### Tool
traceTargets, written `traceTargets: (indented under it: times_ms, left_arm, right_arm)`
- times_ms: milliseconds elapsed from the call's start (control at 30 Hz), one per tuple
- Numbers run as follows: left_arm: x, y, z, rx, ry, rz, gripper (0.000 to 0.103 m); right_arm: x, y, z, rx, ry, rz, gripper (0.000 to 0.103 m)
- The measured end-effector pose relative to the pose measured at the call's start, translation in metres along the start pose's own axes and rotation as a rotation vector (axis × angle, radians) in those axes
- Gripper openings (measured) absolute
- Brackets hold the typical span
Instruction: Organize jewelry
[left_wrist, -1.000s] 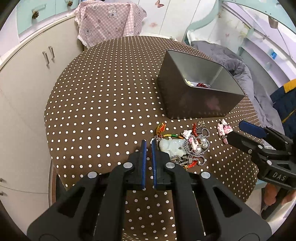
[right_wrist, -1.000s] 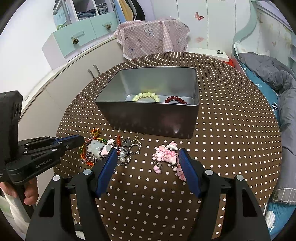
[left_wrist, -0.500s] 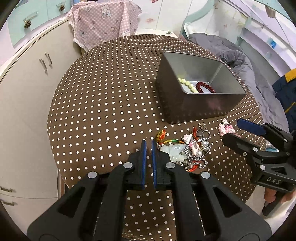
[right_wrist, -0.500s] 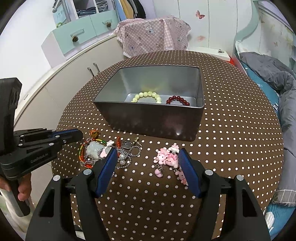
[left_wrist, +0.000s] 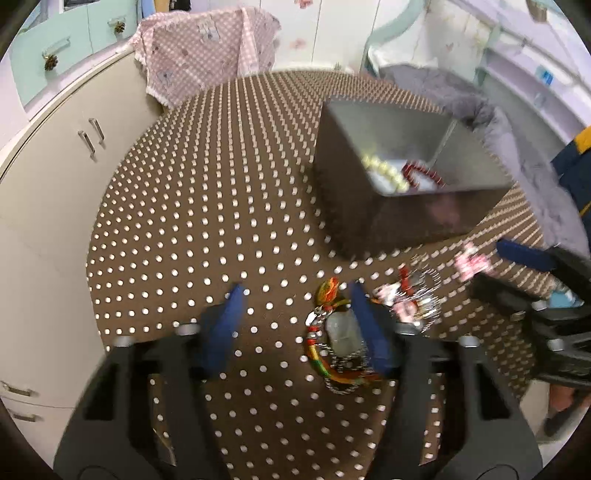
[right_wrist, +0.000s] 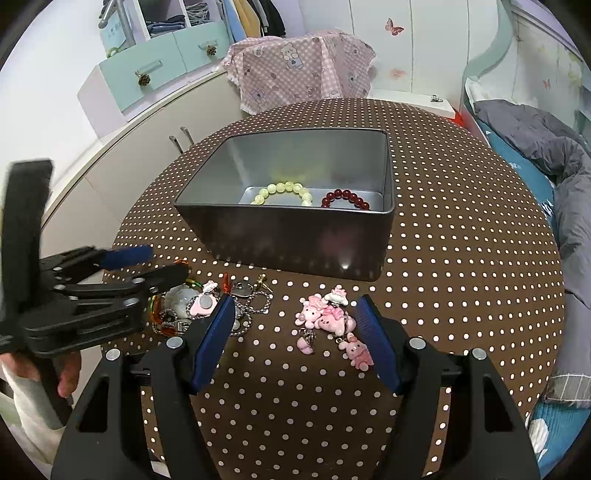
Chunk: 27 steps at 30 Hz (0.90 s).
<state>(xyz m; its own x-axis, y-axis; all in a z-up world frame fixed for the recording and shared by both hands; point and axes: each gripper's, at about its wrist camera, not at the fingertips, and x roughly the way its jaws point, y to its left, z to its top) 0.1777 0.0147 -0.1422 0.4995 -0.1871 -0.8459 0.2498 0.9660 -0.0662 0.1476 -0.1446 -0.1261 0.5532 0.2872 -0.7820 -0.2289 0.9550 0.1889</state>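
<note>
Opening from shut, the left gripper (left_wrist: 295, 291) spread beside the jewelry pile (right_wrist: 207, 306) at the polka-dot table's (right_wrist: 461, 258) seven-o'clock edge; the right gripper (right_wrist: 295, 310) hung wide over pink charms (right_wrist: 328, 321); tin (right_wrist: 295, 236) at center.

Round table (right_wrist: 461, 258) under a brown cloth with white dots. Pink checked cloth with bear prints (right_wrist: 303, 70), draped over something at the table's far edge. Cream cabinet (left_wrist: 55, 177) with metal handles, left of the table. Mint drawers (right_wrist: 162, 66) with pinecone-shaped knobs, above the cabinet. Grey quilt (right_wrist: 546, 140) on a bed to the right. Butterfly stickers (right_wrist: 393, 26) on the white wall panels behind.
</note>
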Motion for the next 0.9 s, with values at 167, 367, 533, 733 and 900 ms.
traceTargets:
  times_ms: [167, 367, 533, 733, 900]
  left_arm:
    - [-0.002, -0.006, 0.001, 0.034, -0.009, -0.024, 0.008]
    - [-0.019, -0.004, 0.006, -0.011, -0.049, -0.038, 0.008]
    - [-0.047, -0.012, 0.01, -0.011, -0.122, -0.079, 0.008]
    - [-0.079, -0.021, 0.02, -0.006, -0.203, -0.102, 0.008]
    - [-0.102, -0.026, 0.023, 0.001, -0.266, -0.102, 0.008]
  right_arm:
    - [0.001, -0.004, 0.0, 0.008, 0.003, -0.009, 0.065]
    - [-0.001, -0.002, 0.0, -0.005, -0.005, 0.004, 0.065]
    - [-0.005, -0.002, 0.001, -0.007, -0.019, 0.017, 0.065]
    - [-0.011, -0.002, 0.003, -0.016, -0.04, 0.039, 0.065]
    - [-0.014, 0.0, 0.006, -0.024, -0.056, 0.055, 0.065]
